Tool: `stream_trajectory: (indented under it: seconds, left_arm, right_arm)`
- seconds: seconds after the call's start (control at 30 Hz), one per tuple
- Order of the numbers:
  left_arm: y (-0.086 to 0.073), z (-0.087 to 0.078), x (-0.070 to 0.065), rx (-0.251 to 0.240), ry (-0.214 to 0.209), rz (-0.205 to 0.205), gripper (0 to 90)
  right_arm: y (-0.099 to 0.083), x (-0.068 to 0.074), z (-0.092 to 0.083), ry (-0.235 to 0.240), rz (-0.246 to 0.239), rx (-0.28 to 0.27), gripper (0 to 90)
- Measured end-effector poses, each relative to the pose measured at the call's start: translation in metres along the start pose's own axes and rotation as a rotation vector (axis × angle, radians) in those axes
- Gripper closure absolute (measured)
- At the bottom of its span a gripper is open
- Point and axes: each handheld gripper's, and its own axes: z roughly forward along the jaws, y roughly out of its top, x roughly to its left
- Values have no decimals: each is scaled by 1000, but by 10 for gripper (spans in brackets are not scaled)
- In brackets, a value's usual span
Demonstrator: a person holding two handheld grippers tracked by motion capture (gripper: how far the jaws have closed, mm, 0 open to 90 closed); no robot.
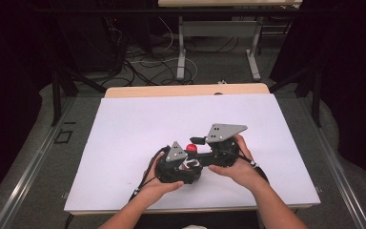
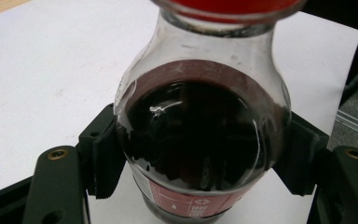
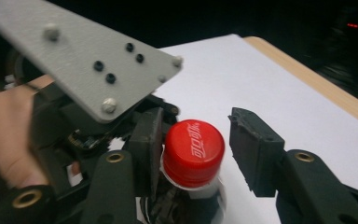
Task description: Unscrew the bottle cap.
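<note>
A small clear glass bottle [image 2: 200, 126] with dark liquid, a red label band low on its body and a red screw cap [image 3: 193, 151] is held upright over a white sheet-covered table [image 1: 124, 129], near its front middle. In the left gripper view the left gripper [image 2: 200, 158] is clamped on the bottle's round body, both black pads pressed against the glass. In the right gripper view the right gripper [image 3: 198, 149] is placed around the cap: one jaw touches the cap's side, the other stands just beside it with a gap, so the cap is not clamped. In the high view both grippers are seen close together, each carried in a hand [image 1: 240, 171], grey three-cornered plates on top.
</note>
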Motion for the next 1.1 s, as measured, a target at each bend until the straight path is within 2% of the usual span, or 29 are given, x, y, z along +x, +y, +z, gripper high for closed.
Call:
stream_trajectory:
  seconds: [0.03,0.07,0.13,0.23,0.33,0.53,0.93,0.97,1.0,1.03,1.07,1.1]
  left_arm:
    - [0,0,0,0,0,0,294]
    - [0,0,0,-1,3,-5,294]
    - [0,0,2,5,4,0,294]
    - [0,0,2,3,7,-2,294]
    - [0,0,1,-8,10,-8,294]
    - [0,-1,2,-8,12,-5,294]
    - [0,0,2,-4,13,-5,295]
    - [0,-1,2,0,12,-6,294]
    - [0,-1,2,-1,12,0,294]
    - [0,-1,2,-1,12,0,295]
    - [0,-2,2,6,12,6,295]
    - [1,-2,2,3,10,1,295]
  right_arm:
    - [0,0,0,0,0,0,537]
    - [0,7,1,-74,48,-12,530]
    - [0,13,2,-114,68,-10,532]
    - [0,20,5,-172,59,-13,517]
    - [0,22,10,-213,73,-12,507]
    - [-3,20,10,-198,92,-26,532]
    - [-6,22,1,-165,73,-24,599]
    - [-6,20,0,-146,67,-28,601]
    - [-6,20,0,-146,67,-28,601]
    - [-5,15,-2,-102,49,-16,603]
    - [-5,15,-2,-102,49,-16,603]
    - [-5,11,-3,-73,31,-8,603]
